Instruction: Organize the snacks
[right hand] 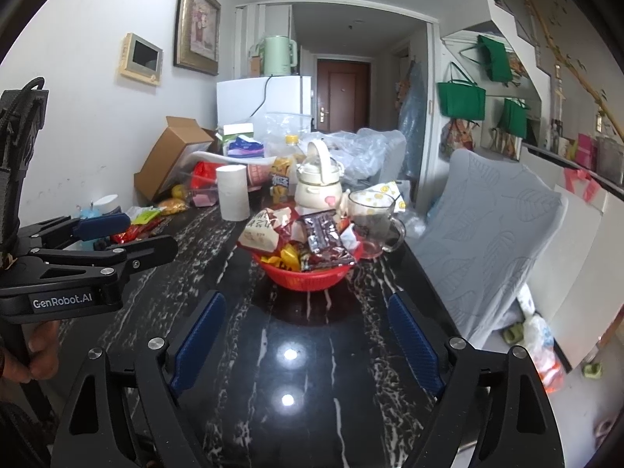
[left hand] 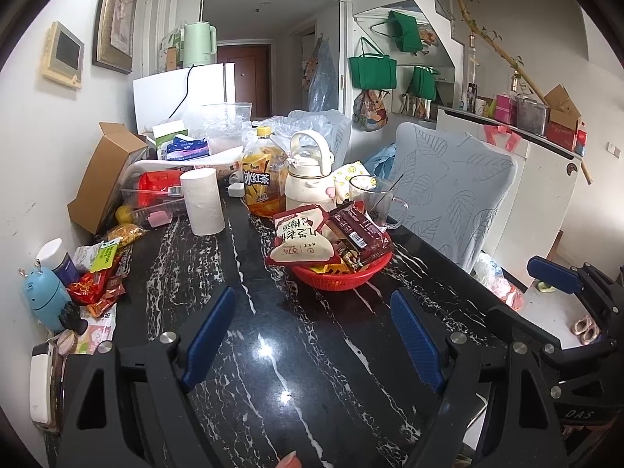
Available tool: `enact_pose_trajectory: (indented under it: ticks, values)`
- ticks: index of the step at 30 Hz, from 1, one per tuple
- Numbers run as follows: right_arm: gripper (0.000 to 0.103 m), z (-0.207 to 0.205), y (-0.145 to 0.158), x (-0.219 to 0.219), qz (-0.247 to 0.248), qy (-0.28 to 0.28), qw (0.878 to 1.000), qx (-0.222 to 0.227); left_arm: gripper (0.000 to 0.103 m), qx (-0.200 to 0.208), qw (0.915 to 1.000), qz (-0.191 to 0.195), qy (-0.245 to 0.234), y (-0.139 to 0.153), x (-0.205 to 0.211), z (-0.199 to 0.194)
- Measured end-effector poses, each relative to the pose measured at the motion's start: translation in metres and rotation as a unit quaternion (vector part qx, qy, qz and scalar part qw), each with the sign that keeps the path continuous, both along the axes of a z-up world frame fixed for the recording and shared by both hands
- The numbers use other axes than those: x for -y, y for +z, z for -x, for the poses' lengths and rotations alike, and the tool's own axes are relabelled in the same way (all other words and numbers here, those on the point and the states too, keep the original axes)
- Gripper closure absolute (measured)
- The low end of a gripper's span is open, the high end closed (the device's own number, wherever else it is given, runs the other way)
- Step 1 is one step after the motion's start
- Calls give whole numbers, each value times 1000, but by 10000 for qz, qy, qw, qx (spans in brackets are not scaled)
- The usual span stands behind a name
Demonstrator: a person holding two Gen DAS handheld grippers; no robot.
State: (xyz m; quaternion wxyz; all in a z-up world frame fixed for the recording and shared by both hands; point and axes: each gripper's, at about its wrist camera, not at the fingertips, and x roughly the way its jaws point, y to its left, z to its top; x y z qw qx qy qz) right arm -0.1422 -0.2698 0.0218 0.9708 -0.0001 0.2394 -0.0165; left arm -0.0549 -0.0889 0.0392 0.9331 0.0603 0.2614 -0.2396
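Observation:
A red basket (left hand: 353,273) (right hand: 308,277) sits on the black marble table (left hand: 273,351) (right hand: 296,370), piled with snack packs: a white and red pack (left hand: 302,240) (right hand: 261,230) and a dark brown pack (left hand: 360,230) (right hand: 323,240). Loose snack packs (left hand: 99,277) (right hand: 136,230) lie at the table's left edge. My left gripper (left hand: 312,312) is open and empty, short of the basket; it also shows in the right wrist view (right hand: 136,230) at the left. My right gripper (right hand: 306,314) is open and empty, just before the basket.
Behind the basket stand a paper roll (left hand: 202,201), an iced tea bottle (left hand: 261,179), a cream kettle bottle (left hand: 310,173) and a glass mug (left hand: 376,202). A cardboard box (left hand: 105,179) and clear tub (left hand: 156,195) sit far left. A covered chair (left hand: 448,191) is to the right.

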Motion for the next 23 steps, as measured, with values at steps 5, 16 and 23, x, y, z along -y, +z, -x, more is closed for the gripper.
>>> enact_pose_trajectory:
  ticks: [5, 16, 23]
  values:
    - [16, -1, -1, 0, -1, -34, 10000, -27, 22, -9, 10000, 4, -63, -2, 2, 0]
    - [16, -4, -4, 2, -32, -75, 9999, -94, 22, -14, 10000, -66, 34, -7, 4, -1]
    - [16, -6, -7, 2, -69, -91, 9998, -152, 22, -79, 10000, -16, -11, -10, 4, -1]
